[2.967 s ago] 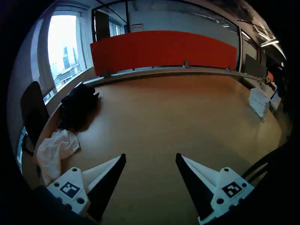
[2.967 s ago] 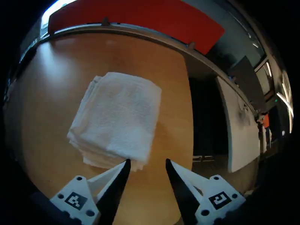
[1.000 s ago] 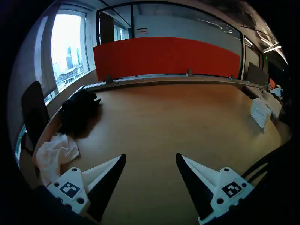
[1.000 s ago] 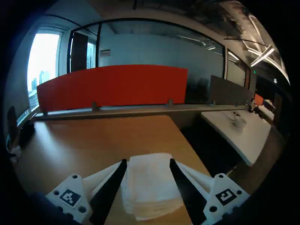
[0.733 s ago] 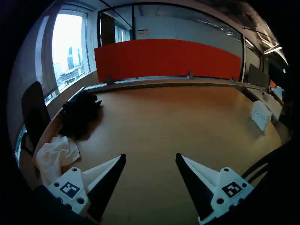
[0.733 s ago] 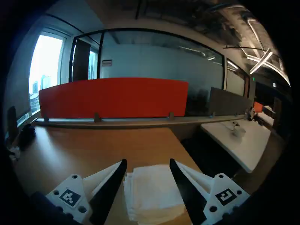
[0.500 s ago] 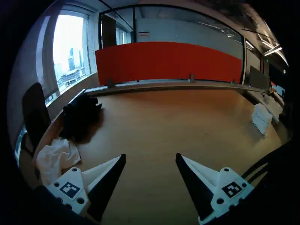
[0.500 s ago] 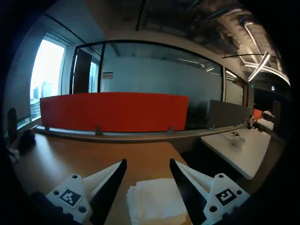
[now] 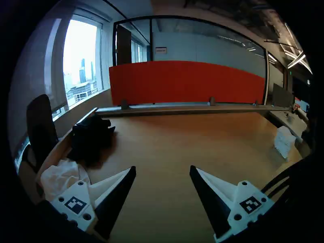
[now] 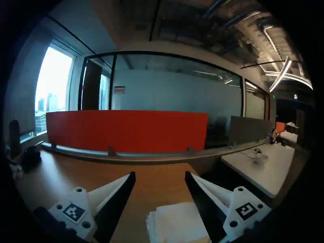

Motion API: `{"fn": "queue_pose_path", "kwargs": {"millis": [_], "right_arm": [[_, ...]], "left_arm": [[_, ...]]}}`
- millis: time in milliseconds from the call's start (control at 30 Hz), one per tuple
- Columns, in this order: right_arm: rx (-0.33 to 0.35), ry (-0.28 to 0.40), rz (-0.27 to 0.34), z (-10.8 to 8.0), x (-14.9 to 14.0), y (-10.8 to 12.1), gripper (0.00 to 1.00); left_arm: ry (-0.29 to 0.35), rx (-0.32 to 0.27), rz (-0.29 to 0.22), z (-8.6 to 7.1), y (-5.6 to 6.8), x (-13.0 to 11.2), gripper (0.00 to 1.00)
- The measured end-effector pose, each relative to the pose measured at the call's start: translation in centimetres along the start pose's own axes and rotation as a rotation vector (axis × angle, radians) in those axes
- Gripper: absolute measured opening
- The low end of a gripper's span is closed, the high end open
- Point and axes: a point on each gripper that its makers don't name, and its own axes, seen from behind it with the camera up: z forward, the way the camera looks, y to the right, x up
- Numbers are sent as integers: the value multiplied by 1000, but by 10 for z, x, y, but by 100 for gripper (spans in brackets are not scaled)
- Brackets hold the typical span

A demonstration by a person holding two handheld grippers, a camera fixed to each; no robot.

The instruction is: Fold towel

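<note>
In the left gripper view a crumpled white towel (image 9: pixel 60 178) lies at the table's left edge, just left of my left gripper (image 9: pixel 162 172), which stands open and holds nothing. A stack of folded white towels (image 9: pixel 284 141) rests at the far right edge of the wooden table (image 9: pixel 182 141). In the right gripper view that same folded stack (image 10: pixel 178 224) sits low between and below the fingers of my right gripper (image 10: pixel 159 178), which is open and tilted up off the stack, gripping nothing.
A black bag (image 9: pixel 90 135) sits on the table beyond the crumpled towel, with a dark chair (image 9: pixel 38 125) at the left edge. A red divider panel (image 9: pixel 186 83) runs along the table's far side. A white desk (image 10: pixel 263 166) stands to the right across a gap.
Both grippers have tilted upward. The right one lifted off the folded stack, which slid to the bottom of its view; the table sank lower in the left view.
</note>
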Motion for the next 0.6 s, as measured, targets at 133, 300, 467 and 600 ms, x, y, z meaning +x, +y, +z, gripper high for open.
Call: {"fn": "queue_pose_path", "kwargs": {"millis": [133,300,467,600], "right_arm": [[12,-5,-13,-1,1,-11,99],[35,5,-11,-2,10,-30,99],[60,30,8,-3,22,-51,100],[80,42,15,-4,28,-69,99]], "left_arm": [[54,12,-17,1,-4,22,99],[122,21,-32,2,-11,52,99],[176,30,-31,5,-16,78,99],[210,32,-33,5,-18,93,99]]}}
